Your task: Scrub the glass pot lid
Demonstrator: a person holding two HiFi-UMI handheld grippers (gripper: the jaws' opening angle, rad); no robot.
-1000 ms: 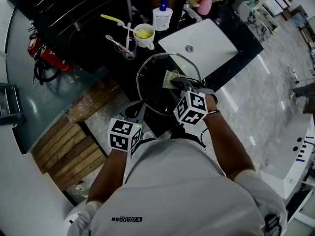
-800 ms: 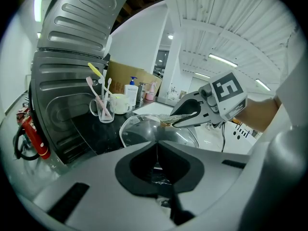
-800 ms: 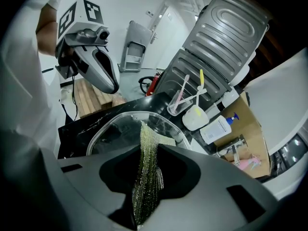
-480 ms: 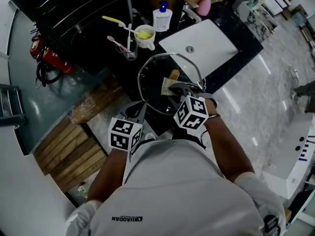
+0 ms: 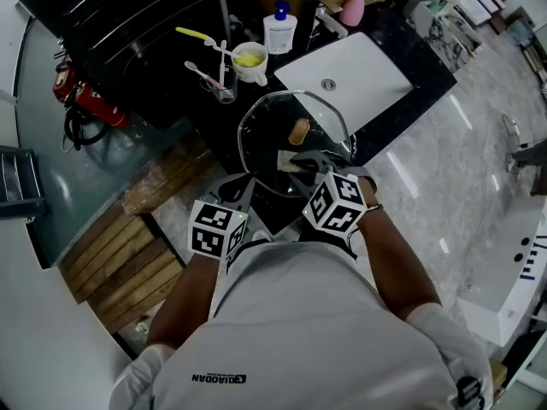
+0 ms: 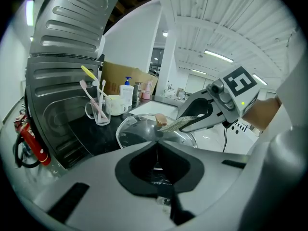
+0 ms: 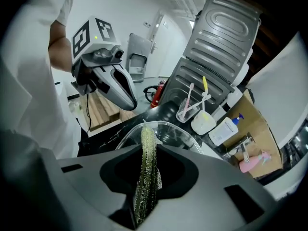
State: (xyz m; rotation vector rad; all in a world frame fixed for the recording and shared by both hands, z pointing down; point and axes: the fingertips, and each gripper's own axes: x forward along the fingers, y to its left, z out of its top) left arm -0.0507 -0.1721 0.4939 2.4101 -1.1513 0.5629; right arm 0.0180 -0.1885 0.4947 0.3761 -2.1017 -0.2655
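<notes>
The right gripper [image 7: 147, 155] was clamped on a green scouring pad [image 7: 146, 172], which stood on edge between the jaws. The pad's long axis ran straight out along them, its tip against the glass pot lid [image 7: 166, 134]. The left gripper [image 6: 156, 147] was closed on that lid's near rim. The lid [image 5: 265, 156] lay roughly level over the dark counter, dome and knob [image 5: 298, 131] upward, reaching away from the left jaws. Beyond the lid stood a glass of toothbrushes [image 5: 222, 82], a mug [image 5: 250, 61] and a blue-capped pump bottle [image 5: 279, 29], its label too small to read. A white basin [image 5: 359, 75] lay just right of the lid. The shirt [image 5: 299, 331] read "QIAODAN", upside down in the head view.
</notes>
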